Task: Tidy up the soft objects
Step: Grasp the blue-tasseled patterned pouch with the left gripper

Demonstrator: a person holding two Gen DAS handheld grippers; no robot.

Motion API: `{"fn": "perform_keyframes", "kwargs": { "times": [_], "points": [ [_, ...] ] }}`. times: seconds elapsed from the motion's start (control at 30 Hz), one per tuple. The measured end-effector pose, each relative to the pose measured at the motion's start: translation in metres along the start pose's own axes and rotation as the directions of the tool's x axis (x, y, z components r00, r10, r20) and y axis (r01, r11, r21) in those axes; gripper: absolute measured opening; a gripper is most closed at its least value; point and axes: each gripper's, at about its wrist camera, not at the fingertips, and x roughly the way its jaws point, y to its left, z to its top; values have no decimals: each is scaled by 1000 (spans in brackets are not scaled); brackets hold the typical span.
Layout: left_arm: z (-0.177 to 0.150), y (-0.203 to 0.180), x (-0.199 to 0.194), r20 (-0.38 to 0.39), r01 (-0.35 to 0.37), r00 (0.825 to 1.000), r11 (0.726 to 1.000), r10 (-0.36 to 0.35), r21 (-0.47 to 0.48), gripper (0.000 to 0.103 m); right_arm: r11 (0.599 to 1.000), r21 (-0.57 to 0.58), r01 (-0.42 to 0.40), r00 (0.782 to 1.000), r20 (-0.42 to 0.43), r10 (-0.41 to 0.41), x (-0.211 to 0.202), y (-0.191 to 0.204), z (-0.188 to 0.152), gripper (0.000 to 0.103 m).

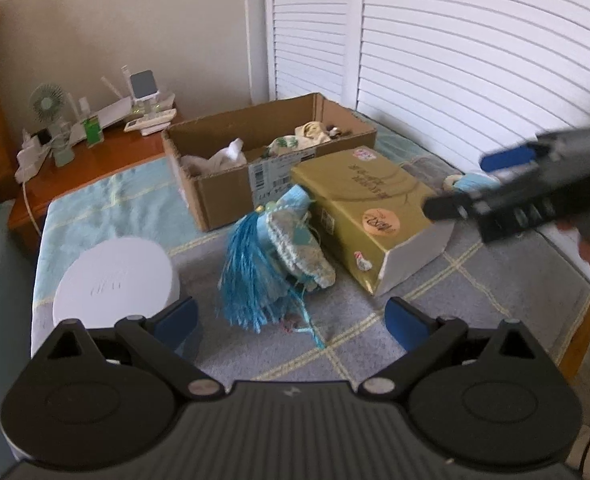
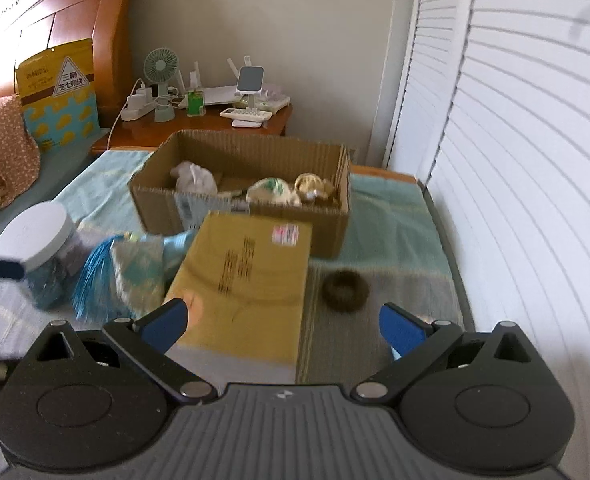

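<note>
White-lidded jar (image 2: 35,236) on the left, one of it; beside it lies one blue tasselled knitted toy (image 1: 271,248) (fringe splayed, crochet body pale) on the bedspread (image 1: 135,200), against one yellow box (image 1: 359,208). One cardboard box (image 2: 239,184) behind holds three soft bundles. One dark hair tie (image 2: 345,286) lies right. Left gripper (image 1: 291,316) and right gripper (image 2: 283,320) both gape, empty.

A green fan (image 2: 160,65), a white router (image 2: 225,94) and remotes (image 2: 246,113) are sitting on the wooden nightstand (image 2: 215,128); a yellow bag (image 2: 57,92) is leaning against the headboard (image 2: 107,20).
</note>
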Motion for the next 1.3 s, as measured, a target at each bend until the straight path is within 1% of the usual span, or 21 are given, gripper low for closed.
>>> {"fn": "perform_keyframes", "kwargs": {
  "times": [0.13, 0.2, 0.27, 0.3, 0.33, 0.4, 0.47, 0.53, 0.67, 0.7, 0.8, 0.93, 1.3],
  "points": [
    [12, -2, 9, -2, 29, 1000, 999, -29, 45, 100, 999, 42, -1, 1000, -6, 2, -9, -5, -22, 103],
    [20, -1, 15, -8, 41, 999, 997, -41, 59, 99, 999, 40, 4, 1000, -11, -4, -13, -8, -31, 103],
    [29, 1, 20, -3, 51, 999, 996, -51, 71, 97, 999, 37, 11, 1000, -15, -11, -16, -12, -36, 103],
    [34, 2, 22, 0, 49, 999, 996, -49, 75, 92, 999, 42, 14, 1000, -14, -14, -16, -14, -38, 103],
    [38, 3, 24, 5, 45, 999, 996, -46, 78, 78, 999, 50, 13, 1000, -12, -13, -17, -16, -39, 103],
    [49, 6, 31, -5, 41, 999, 996, -40, 80, 63, 998, 66, 5, 1000, -9, -5, -16, -21, -40, 103],
    [58, 10, 38, -9, 38, 999, 996, -38, 75, 61, 997, 79, 1, 1000, -10, 0, -13, -25, -39, 103],
    [65, 13, 46, -13, 46, 999, 996, -45, 70, 49, 996, 86, 0, 1000, -11, 1, -10, -28, -40, 103],
    [75, 19, 62, -26, 64, 998, 997, -63, 44, 45, 995, 95, -4, 1000, -18, 6, -6, -30, -40, 103],
    [77, 21, 66, -36, 61, 998, 997, -59, 37, 41, 995, 99, -7, 1000, -20, 9, -5, -31, -41, 103],
    [78, 25, 76, -64, 53, 997, 998, -50, 33, 34, 994, 104, -12, 1000, -22, 15, -4, -31, -43, 103],
    [72, 27, 77, -97, 74, 993, 997, -72, 20, 30, 994, 106, -12, 1000, -19, 14, -5, -32, -44, 103],
    [39, 3, 43, -143, 187, 974, 980, -177, 63, 30, 993, 120, -4, 1000, 3, 4, -14, -31, -46, 103]
  ]
}}
